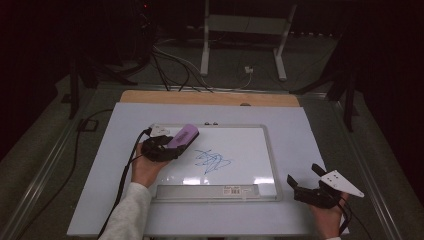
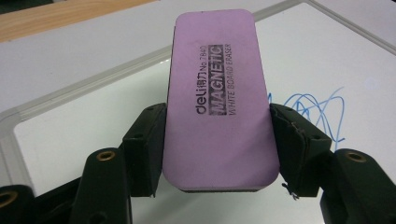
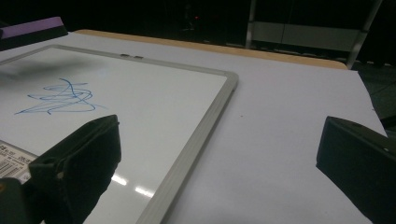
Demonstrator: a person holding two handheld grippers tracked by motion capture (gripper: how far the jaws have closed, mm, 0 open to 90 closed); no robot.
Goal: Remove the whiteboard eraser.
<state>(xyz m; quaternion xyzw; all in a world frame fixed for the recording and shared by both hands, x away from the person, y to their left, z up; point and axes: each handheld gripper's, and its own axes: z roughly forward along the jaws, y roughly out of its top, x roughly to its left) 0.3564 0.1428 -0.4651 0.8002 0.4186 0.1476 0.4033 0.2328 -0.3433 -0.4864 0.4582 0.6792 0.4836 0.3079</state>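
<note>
My left gripper [image 2: 217, 140] clamps the purple eraser [image 2: 217, 98] over the whiteboard's [image 1: 240, 140] left part, seemingly just clear of it, beside the blue scribble [image 1: 212, 161]. Right gripper [image 1: 306, 184] wide apart, empty.

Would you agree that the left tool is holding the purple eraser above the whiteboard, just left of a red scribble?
Not quite: the scribble is blue, not red, as the high view and the left gripper view both show. The rest stands: the left tool grips the purple eraser by its long sides over the whiteboard, to the left of the scribble.
</note>
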